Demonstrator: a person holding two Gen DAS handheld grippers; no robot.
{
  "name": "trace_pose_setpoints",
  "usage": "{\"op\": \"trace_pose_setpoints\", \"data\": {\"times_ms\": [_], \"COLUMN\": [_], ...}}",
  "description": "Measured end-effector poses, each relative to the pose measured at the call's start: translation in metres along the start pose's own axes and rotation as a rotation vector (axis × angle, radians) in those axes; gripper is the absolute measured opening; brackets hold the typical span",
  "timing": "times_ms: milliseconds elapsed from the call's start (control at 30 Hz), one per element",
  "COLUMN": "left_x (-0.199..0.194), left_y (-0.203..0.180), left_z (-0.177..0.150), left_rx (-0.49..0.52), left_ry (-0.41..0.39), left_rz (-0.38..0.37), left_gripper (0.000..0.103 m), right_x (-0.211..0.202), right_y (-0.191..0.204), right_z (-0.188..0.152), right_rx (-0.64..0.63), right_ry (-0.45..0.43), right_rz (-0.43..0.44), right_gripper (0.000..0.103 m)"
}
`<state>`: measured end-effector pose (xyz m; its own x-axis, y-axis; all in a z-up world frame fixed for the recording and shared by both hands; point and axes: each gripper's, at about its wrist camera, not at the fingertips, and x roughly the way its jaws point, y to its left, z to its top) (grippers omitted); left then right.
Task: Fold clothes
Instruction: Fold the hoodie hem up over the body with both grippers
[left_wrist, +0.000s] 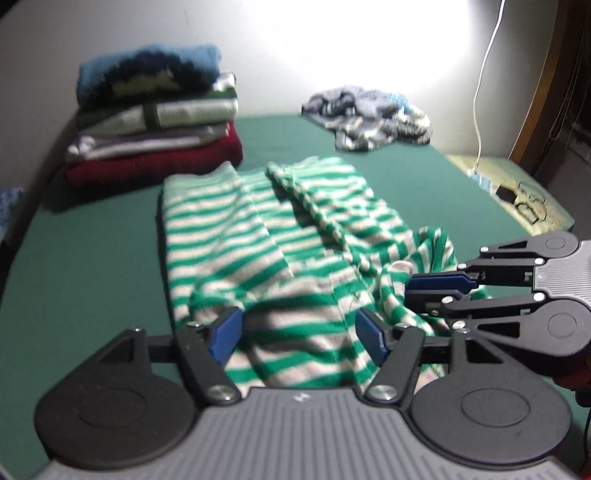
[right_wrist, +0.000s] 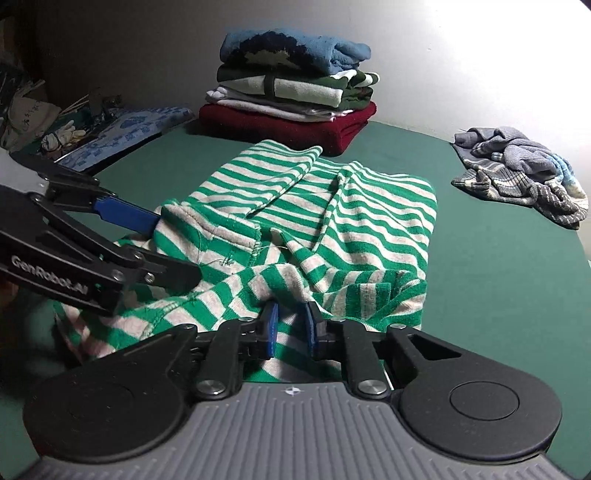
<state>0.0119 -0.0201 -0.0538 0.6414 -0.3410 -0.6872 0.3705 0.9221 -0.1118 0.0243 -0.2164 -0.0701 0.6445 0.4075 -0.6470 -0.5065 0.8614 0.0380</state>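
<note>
A green and white striped garment (left_wrist: 258, 236) lies partly folded on the green table (left_wrist: 92, 266); it also shows in the right wrist view (right_wrist: 369, 221). My left gripper (left_wrist: 301, 332) is open over the garment's near edge, with cloth between its spread fingers. My right gripper (right_wrist: 290, 326) is nearly shut, pinching a fold of the striped cloth at the near edge. In the left wrist view the right gripper (left_wrist: 413, 288) comes in from the right, closed on the cloth. In the right wrist view the left gripper (right_wrist: 173, 247) comes in from the left, over the garment.
A stack of folded clothes (right_wrist: 291, 96) stands at the back near the wall, also in the left wrist view (left_wrist: 151, 118). A crumpled blue-grey garment (right_wrist: 524, 170) lies at the back right. A white cable (left_wrist: 484, 81) hangs at the right. Clutter (right_wrist: 55, 122) lies beyond the table's left edge.
</note>
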Motion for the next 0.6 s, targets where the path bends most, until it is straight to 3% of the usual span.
{"op": "trace_pose_setpoints", "data": {"times_ms": [67,233,367,500,600], "left_x": [-0.019,-0.035,-0.008,0.035,0.050], "left_y": [0.007,0.009,-0.001,0.013,0.017], "left_z": [0.003,0.003,0.003,0.001,0.004], "left_rx": [-0.017,-0.059,-0.060,-0.167,-0.190], "left_ry": [-0.036,-0.062,-0.028,0.042,0.043], "left_rz": [-0.033,-0.135,-0.184,-0.211,-0.224], "left_gripper": [0.077,0.078,0.076,0.069,0.070], "right_x": [-0.014,-0.028,-0.007,0.027,0.036], "right_y": [-0.004,-0.007,0.001,-0.003,-0.005], "right_z": [0.003,0.006,0.010,0.009,0.003], "right_rx": [0.022,0.012,-0.009,0.029,0.003], "right_ry": [-0.043,-0.075,-0.041,0.034,0.008], "right_rz": [0.001,0.025,0.057,0.057,0.044], "right_gripper": [0.015,0.016,0.016,0.016,0.017]}}
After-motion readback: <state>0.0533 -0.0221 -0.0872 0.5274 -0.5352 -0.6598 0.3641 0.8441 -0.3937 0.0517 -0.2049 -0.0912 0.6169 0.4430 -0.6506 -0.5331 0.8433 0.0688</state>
